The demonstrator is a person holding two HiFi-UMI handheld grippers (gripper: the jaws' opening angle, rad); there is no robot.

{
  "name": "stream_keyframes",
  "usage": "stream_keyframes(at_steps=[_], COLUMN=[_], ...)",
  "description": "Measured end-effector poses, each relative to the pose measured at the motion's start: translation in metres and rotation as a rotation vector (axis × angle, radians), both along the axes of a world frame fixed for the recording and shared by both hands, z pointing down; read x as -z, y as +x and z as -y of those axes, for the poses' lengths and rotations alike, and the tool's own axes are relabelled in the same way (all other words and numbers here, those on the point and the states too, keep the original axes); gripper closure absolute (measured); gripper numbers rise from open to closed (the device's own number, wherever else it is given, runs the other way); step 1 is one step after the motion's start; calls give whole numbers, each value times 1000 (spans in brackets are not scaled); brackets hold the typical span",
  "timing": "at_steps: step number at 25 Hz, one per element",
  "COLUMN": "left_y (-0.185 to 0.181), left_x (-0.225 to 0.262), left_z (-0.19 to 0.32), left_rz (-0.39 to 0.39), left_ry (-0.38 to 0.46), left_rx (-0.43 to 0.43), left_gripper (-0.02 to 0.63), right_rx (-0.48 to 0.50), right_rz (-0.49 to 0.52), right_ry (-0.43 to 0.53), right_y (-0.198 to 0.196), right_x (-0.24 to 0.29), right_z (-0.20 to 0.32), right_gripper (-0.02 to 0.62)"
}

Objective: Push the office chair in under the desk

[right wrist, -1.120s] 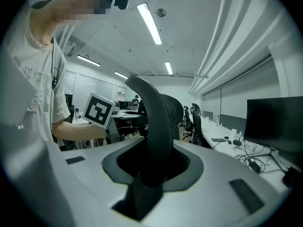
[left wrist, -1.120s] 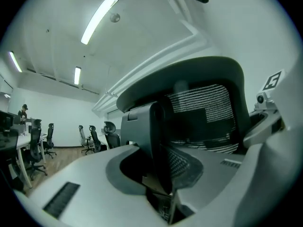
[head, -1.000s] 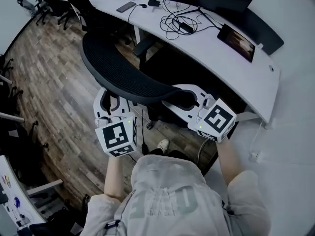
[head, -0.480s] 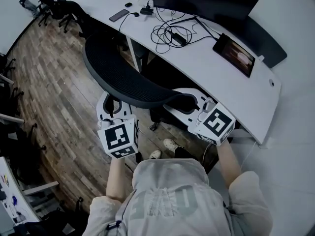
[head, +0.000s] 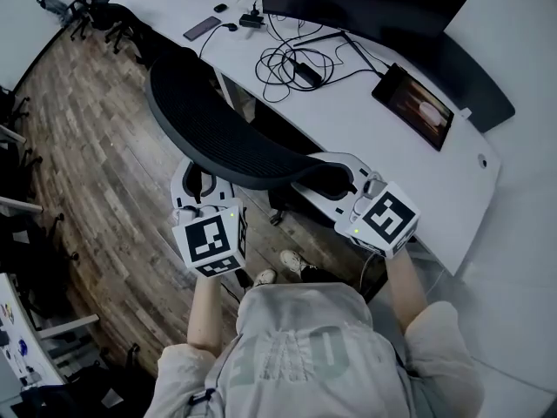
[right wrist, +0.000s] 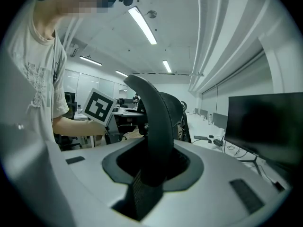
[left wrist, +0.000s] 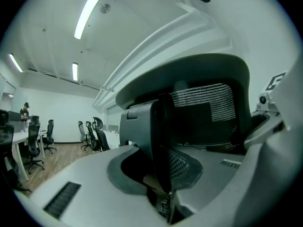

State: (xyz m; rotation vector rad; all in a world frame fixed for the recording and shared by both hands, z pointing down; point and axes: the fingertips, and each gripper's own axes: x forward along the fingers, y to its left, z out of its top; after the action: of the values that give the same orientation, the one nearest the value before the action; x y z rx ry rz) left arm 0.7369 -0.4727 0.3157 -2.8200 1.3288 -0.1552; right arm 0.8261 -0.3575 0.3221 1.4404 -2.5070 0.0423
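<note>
1. Wood-plank floor (head: 87, 146) and a long curved white desk (head: 348, 103) make up the setting, in which an office chair (head: 218, 120) is held by two hand-held grippers
2. In the left gripper view, the jaws of the left gripper (head: 198, 184) are seen closed on the left side rim of the chair's mesh backrest (left wrist: 208, 108), with the dark frame edge caught between them
3. In the right gripper view, the jaws of the right gripper (head: 335, 179) are seen clamped on the thick dark rim at the backrest's right side, which rises upright from between them
4. Each gripper is carried in one hand of a person in a light shirt (head: 305, 347), who is seen from above directly behind the chair; light shoes (head: 291, 259) are visible on the floor beneath the backrest
5. The office chair is placed with its back towards the person and its front towards the desk; the curved top of the backrest is seen just beside the desk's near edge, and the seat is hidden below it
6. On the desk beyond the chair are found a large dark monitor (head: 365, 3), a tangle of black cables (head: 300, 55), a small lit screen (head: 413, 101) lying flat and a phone (head: 202, 28)
7. Further black office chairs (head: 96, 7) are grouped at the far left end of the desk, well apart from the held chair
</note>
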Motion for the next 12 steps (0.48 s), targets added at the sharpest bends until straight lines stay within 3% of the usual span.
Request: stream_keyframes(at_steps=[12], left_y=[58], left_x=[1], left_z=[12], left_rz=[-1], left_ry=[4], left_rx=[-16], left_gripper=[529], right_rx=[-5], right_rz=[-10], right_ry=[1], right_y=[57], right_x=[1], right_z=[13], right_gripper=[479])
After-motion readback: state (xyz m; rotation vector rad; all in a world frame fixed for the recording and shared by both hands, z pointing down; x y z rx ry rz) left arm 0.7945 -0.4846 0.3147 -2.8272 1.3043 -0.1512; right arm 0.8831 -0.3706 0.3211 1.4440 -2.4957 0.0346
